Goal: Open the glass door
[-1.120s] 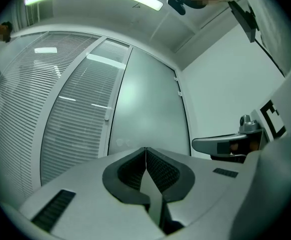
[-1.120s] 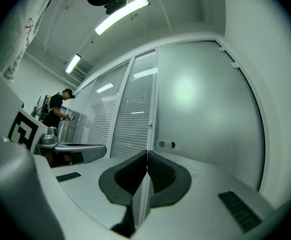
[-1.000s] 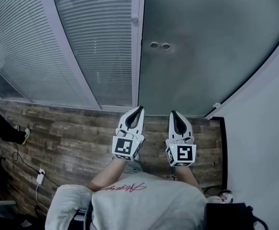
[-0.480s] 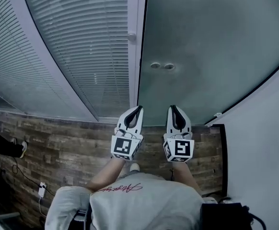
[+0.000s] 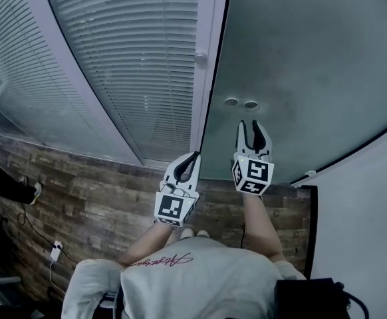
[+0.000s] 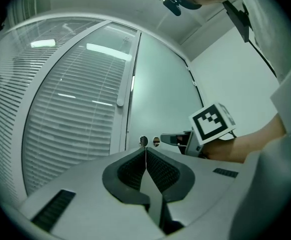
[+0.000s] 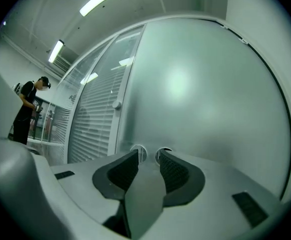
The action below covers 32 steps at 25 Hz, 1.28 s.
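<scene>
We see the glass door (image 5: 300, 52) as frosted glass, smooth and matt, with a soft sheen where light falls on it; the two small round discs (image 5: 241, 103) set in it look like brushed metal; the blinds (image 5: 127, 58) beside it are pale matt slats behind a clear, glossy pane; the frame (image 5: 210, 92) between them is smooth and white, though we cannot tell what lies under the coat; the floor (image 5: 94, 191) is wood-look plank, grained and dull; the wall (image 5: 366, 224) is plain matt white; the left claw (image 5: 195, 155) has a pale matt plastic shell and dark ribbed pads (image 6: 130, 170); the shirt (image 5: 200, 284) is light, soft cloth.
</scene>
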Each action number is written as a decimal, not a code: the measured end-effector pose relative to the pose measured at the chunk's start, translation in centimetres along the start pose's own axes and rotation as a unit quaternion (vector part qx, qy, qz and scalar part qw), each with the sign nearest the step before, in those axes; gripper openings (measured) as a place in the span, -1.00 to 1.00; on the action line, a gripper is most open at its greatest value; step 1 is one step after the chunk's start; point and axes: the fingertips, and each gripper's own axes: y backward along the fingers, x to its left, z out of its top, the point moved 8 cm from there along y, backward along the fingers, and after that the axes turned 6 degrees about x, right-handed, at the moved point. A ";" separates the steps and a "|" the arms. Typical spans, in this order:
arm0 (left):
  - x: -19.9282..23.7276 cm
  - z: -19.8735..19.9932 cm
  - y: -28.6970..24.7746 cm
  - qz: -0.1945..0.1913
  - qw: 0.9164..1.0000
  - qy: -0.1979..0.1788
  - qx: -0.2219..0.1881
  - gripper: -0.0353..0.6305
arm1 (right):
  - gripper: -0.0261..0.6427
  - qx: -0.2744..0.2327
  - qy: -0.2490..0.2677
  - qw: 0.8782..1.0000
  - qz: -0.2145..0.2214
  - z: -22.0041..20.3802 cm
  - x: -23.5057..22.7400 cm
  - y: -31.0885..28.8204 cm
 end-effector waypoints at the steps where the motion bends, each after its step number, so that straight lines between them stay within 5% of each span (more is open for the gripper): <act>1: 0.3 0.1 0.3 0.010 1.000 -0.001 0.000 -0.84 | -0.56 0.003 0.001 1.000 -0.001 0.1 -0.1 -1.2; 14: 3.6 -0.2 3.5 0.091 0.996 -0.008 0.010 -0.84 | -0.44 0.030 -0.013 0.999 -0.043 -0.2 -0.1 -9.5; 32: 5.3 -0.3 8.7 0.133 0.991 -0.011 0.001 -0.84 | -0.52 0.019 -0.030 0.996 -0.077 -0.8 0.0 -10.2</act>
